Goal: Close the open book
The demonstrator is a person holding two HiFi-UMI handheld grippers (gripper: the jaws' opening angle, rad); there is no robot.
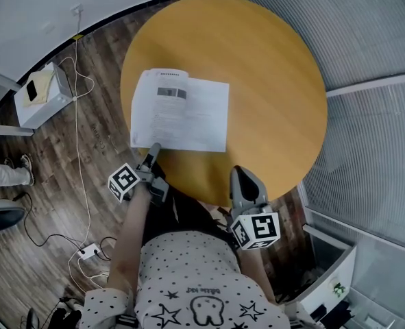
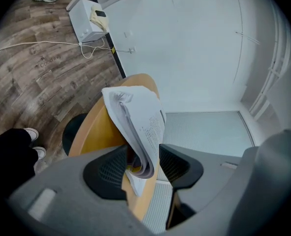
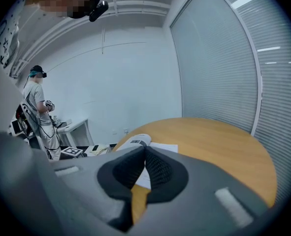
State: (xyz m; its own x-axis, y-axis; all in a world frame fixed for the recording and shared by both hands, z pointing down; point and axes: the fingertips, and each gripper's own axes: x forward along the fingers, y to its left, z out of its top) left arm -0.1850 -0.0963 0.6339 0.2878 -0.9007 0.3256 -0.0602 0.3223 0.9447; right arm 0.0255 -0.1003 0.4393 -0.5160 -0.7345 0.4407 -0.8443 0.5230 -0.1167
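**Item:** book (image 1: 181,112), open, laid on the round wooden table (image 1: 271,67), upper left of centre in the head view. The left-hand pages are bowed upward; the right-hand page lies flat.

**Handling (judged):** light and limp, with a thin paper cover. The soft leaves are expected to bend and slide rather than hinge stiffly. Hold is best taken at the outer edge of the left-hand sheaf, near a corner, so that the sheaf can be swung over the spine.

**Left gripper** (image 2: 144,156): placed at the book's lower left corner. The jaws are set apart, and the curled sheaf stands between the pads but is not seen to be pinched.

**Right gripper** (image 3: 145,154): held at the table's near edge, lower centre of the head view. The jaws are closed together on nothing.
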